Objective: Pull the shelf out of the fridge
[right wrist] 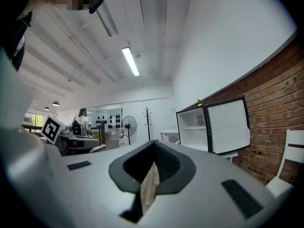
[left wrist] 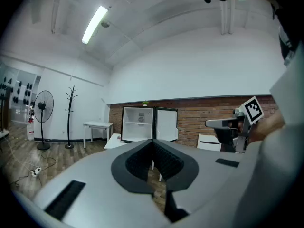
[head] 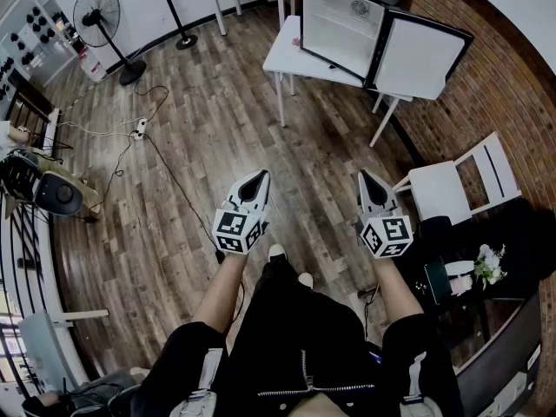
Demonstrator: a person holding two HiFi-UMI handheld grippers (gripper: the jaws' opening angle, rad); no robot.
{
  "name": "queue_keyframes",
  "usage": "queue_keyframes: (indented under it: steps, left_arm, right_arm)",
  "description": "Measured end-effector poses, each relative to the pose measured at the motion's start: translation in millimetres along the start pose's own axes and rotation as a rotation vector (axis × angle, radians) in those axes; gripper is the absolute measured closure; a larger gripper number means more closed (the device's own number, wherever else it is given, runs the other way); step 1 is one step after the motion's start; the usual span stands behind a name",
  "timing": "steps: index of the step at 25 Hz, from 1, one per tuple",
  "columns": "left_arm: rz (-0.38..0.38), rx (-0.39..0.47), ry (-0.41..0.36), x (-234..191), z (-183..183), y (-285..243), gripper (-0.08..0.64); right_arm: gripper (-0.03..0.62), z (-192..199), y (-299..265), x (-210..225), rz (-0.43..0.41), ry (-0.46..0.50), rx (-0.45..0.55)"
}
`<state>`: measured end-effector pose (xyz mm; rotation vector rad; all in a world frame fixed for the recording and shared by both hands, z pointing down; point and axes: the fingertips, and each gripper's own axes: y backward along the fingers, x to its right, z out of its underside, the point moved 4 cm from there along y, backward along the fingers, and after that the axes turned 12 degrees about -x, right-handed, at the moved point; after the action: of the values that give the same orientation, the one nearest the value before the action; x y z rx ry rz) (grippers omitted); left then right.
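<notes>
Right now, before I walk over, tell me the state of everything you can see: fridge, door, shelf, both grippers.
fridge: upright on the white table
fridge door: swung wide open
shelf: still inside the fridge, not pulled out
left gripper: shut, empty, well short of the fridge
right gripper: shut, empty, well short of the fridge
fan: upright; running or not, cannot tell

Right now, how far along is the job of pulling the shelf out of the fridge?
Done: the door of the fridge stands open. In hand: nothing; the left gripper and right gripper are both shut and empty, over the floor, far from the fridge. Left: go to the fridge, grip the shelf, which sits inside, and pull it out.
</notes>
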<state>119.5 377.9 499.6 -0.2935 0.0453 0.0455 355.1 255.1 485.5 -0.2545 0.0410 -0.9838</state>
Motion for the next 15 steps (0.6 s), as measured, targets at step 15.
queue_keyframes:
  steps: [15]
  left_arm:
    - [-0.027,-0.025,0.005,-3.6,8.7,9.9,0.540]
  right_arm:
    - [0.588,8.5,2.6,-11.4,-0.028,0.047,0.016]
